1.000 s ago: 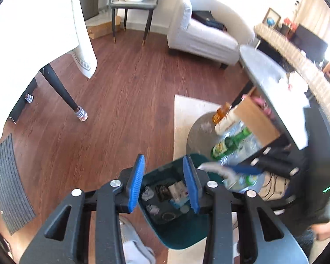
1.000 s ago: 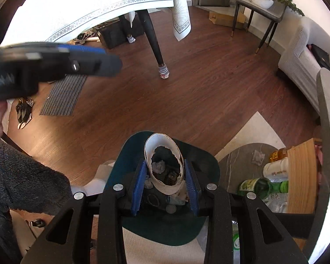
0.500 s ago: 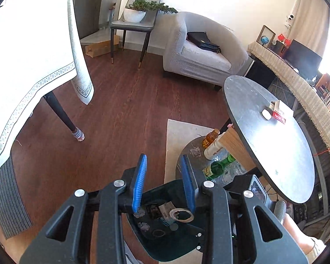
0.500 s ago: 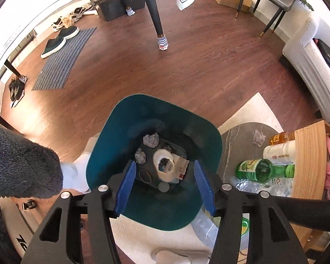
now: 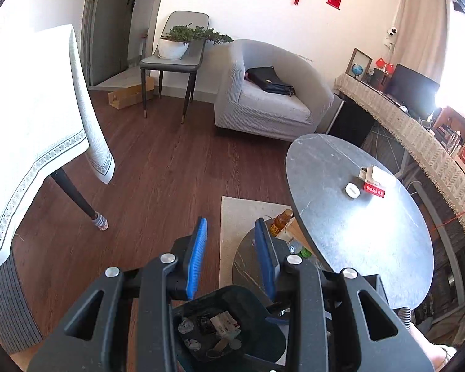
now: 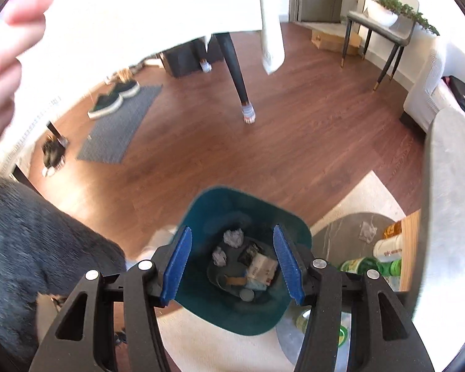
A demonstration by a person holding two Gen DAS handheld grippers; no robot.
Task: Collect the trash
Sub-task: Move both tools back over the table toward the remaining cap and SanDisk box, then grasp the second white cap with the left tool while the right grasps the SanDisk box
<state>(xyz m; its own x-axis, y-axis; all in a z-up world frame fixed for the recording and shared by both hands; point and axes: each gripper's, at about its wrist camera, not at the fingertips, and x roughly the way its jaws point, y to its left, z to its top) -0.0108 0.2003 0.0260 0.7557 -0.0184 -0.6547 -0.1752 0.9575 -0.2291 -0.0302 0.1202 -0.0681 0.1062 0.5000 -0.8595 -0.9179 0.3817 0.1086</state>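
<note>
My right gripper [image 6: 232, 266] and left gripper [image 5: 231, 255] hang apart, empty, above the teal bin [image 6: 201, 214]; next, I should approach the white lid [image 5: 352, 190] squarely.

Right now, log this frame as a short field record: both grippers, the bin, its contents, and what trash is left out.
left gripper: open, empty, raised above the bin
right gripper: open, empty, over the bin mouth
teal bin: upright on the floor by the rug
bin contents: crumpled paper, small carton, other scraps
left out: green bottle on the low shelf; red packet on the round table
</note>
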